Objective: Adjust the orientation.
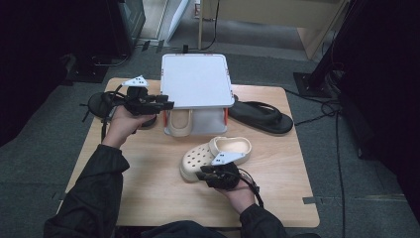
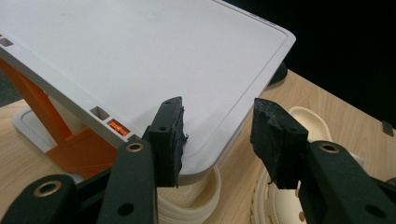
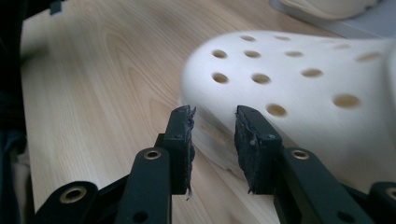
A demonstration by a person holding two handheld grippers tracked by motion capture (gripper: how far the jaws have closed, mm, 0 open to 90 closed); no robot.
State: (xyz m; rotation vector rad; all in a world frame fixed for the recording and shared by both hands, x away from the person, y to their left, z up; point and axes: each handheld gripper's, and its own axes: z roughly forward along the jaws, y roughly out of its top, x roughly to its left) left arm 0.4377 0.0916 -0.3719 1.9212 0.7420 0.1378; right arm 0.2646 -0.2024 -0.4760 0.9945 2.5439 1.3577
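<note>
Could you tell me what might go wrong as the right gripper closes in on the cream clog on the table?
The right gripper meets the cream clog at its rounded toe edge, with the jaws apart around the sole rim; a shallow bite there could slip off. The left gripper straddles the corner of the white shoe rack; a nudge might shift the rack and the second clog beneath it.

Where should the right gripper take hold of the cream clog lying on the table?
Probably the clog's toe-side sole edge, approached level from the person's side. That rim is thin, and the right gripper already straddles it, pads not visibly pressing; the domed, holed top looks too wide.
</note>
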